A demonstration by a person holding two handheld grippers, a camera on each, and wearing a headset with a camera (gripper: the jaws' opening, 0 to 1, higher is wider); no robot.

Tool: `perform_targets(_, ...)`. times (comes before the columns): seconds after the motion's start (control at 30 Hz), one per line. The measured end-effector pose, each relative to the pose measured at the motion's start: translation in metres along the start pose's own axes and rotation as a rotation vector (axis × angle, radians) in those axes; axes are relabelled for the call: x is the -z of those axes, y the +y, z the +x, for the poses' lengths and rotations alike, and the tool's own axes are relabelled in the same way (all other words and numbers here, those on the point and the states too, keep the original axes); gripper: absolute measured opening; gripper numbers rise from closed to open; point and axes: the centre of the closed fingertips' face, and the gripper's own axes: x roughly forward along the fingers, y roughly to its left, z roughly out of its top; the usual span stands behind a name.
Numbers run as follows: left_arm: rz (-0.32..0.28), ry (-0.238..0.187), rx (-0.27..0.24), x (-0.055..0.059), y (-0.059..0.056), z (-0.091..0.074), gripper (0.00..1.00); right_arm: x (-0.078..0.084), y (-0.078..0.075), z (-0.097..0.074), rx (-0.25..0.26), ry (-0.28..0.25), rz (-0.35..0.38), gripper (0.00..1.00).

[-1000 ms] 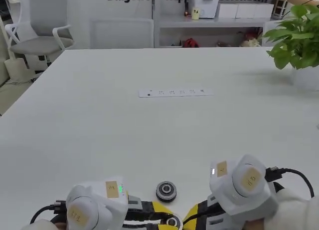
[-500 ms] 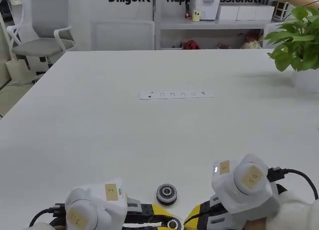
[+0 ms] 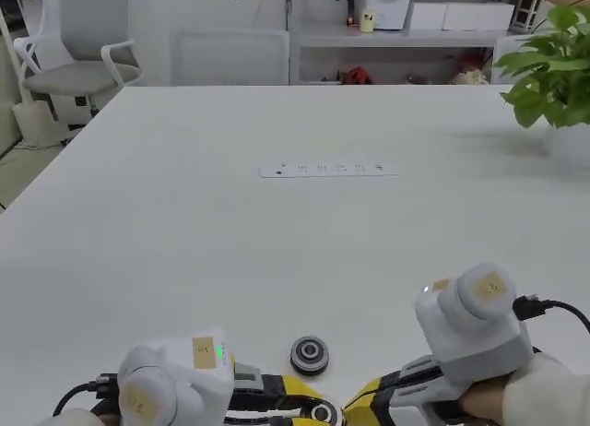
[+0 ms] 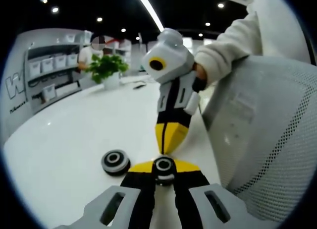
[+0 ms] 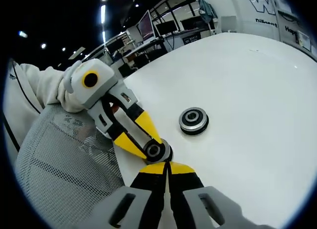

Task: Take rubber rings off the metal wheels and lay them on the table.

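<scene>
A small metal wheel with a dark rubber ring point(image 4: 164, 166) sits between the yellow jaws of my left gripper point(image 4: 164, 172), which is shut on it at the table's near edge; the same wheel point(image 5: 155, 150) appears in the right gripper view and low in the head view point(image 3: 322, 413). My right gripper point(image 5: 166, 165) has its jaws together, tips against that wheel's rim. Whether they pinch the ring I cannot tell. A second wheel point(image 3: 310, 353) lies flat on the white table point(image 3: 277, 251), just beyond both grippers.
A white power strip point(image 3: 329, 170) lies mid-table. A potted plant point(image 3: 553, 66) stands at the far right, and an office chair point(image 3: 78, 71) beyond the far left corner. A mesh chair back point(image 4: 267, 125) is close behind the grippers.
My right gripper's body has lifted and swung to the right while its tips stay at the held wheel. The left gripper and the loose wheel have barely moved.
</scene>
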Motion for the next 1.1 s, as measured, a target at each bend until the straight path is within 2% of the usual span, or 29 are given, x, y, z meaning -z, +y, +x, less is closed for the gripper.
perform_targets(0.13, 0.001, -0.009, 0.004, -0.0002, -0.0003, 0.001, 0.14, 0.0003, 0.0003, -0.0013, -0.022, -0.014, 0.063, 0.0)
perform_targets(0.37, -0.004, -0.017, 0.009, -0.0009, -0.0003, 0.0011, 0.14, -0.0004, 0.0019, -0.0023, -0.046, -0.028, 0.116, 0.0)
perform_targets(1.1, 0.016, -0.027, 0.049, -0.001, -0.001, 0.0016, 0.14, 0.0002, 0.0032, -0.0031, -0.093, -0.032, 0.156, 0.0)
